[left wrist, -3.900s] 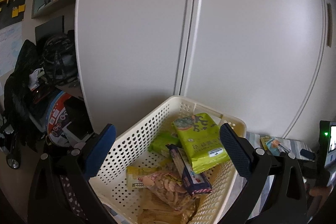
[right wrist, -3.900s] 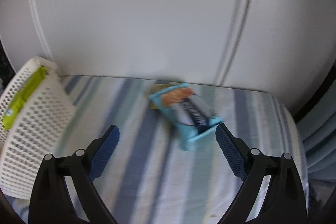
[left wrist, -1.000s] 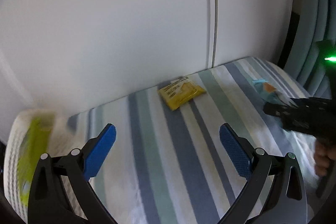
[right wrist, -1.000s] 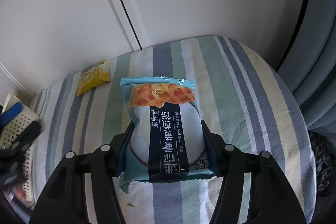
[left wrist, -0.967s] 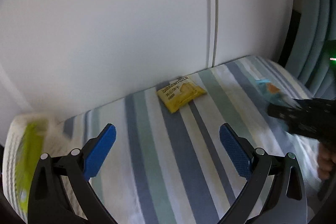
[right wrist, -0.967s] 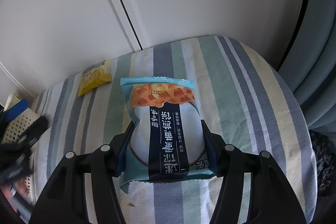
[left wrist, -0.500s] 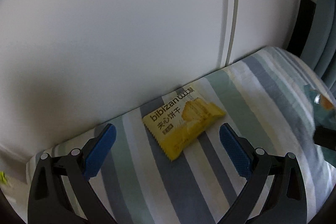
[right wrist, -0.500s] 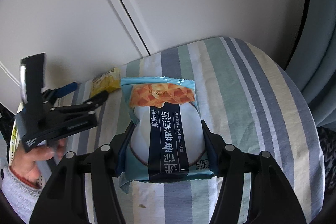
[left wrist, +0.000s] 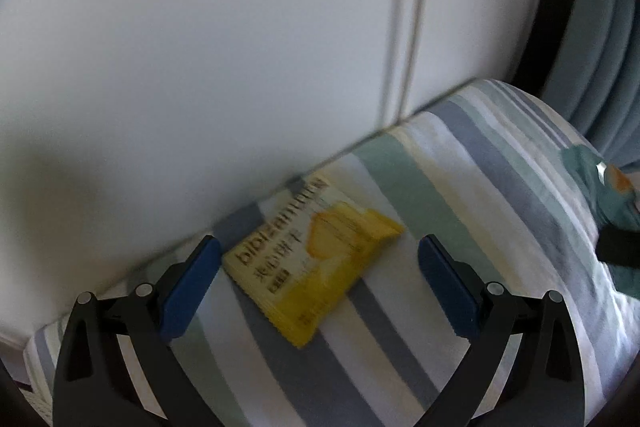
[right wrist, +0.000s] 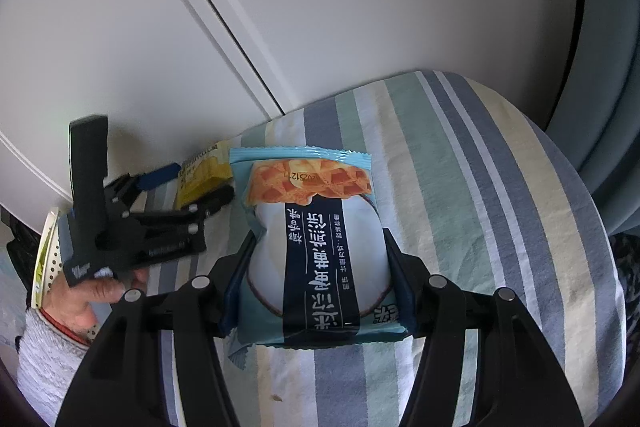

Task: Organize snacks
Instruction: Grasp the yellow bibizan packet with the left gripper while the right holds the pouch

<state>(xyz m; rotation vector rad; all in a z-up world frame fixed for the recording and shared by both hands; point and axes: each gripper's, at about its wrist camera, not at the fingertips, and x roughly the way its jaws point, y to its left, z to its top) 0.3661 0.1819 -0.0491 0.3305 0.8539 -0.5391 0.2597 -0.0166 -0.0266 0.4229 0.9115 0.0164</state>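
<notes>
- Blue pads of my left gripper point(left wrist: 320, 279) stand apart, flanking the yellow biscuit packet point(left wrist: 312, 263) on the striped cloth point(left wrist: 460, 187).
- Crinkly film, light, probably slippery; I judge pinching its long sides best.
- My right gripper point(right wrist: 316, 275) clamps the blue waffle packet point(right wrist: 316, 251).
- White cabinet door point(left wrist: 200, 47) just beyond; open cloth rightward.

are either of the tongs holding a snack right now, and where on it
The right tongs grip the blue packet by its two side edges. The left tongs are open around the yellow packet, holding nothing.
</notes>
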